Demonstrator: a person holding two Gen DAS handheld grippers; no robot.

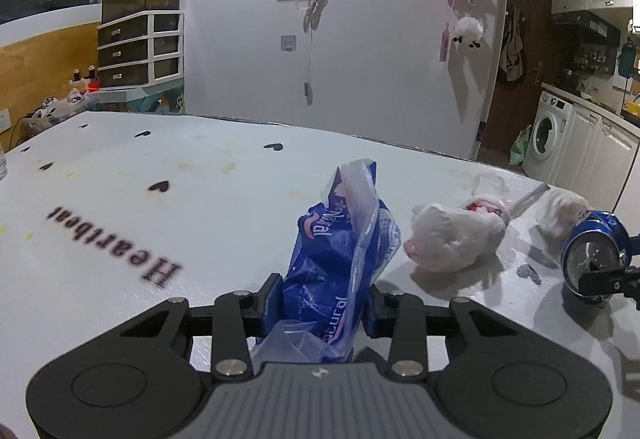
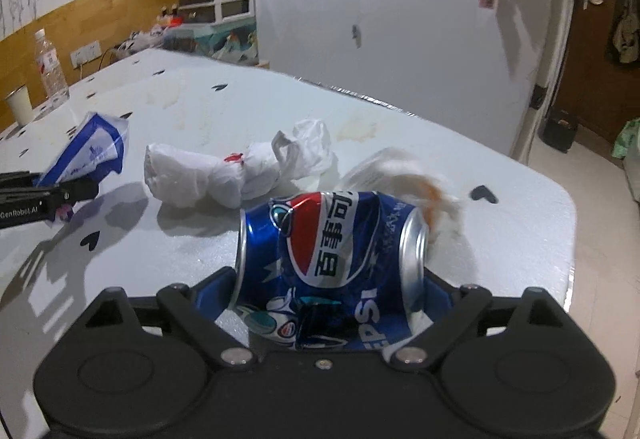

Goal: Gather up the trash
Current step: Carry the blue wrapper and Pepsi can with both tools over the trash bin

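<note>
My left gripper [image 1: 320,303] is shut on a crumpled blue plastic wrapper [image 1: 340,251], held over the white table [image 1: 160,219]; the wrapper also shows in the right wrist view [image 2: 96,147]. My right gripper [image 2: 330,291] is shut on a dented blue Pepsi can [image 2: 332,251] lying sideways between its fingers; the can also shows at the right of the left wrist view [image 1: 592,251]. A knotted white plastic bag [image 2: 216,171] lies on the table between the two grippers, also in the left wrist view [image 1: 456,235]. A crumpled tissue [image 2: 404,175] with an orange stain lies behind the can.
The table's far right edge [image 2: 560,199] is close beyond the can. A water bottle [image 2: 50,63] and a white cup [image 2: 20,105] stand at the table's far left. A drawer unit [image 1: 140,47] and a washing machine [image 1: 548,131] stand beyond the table.
</note>
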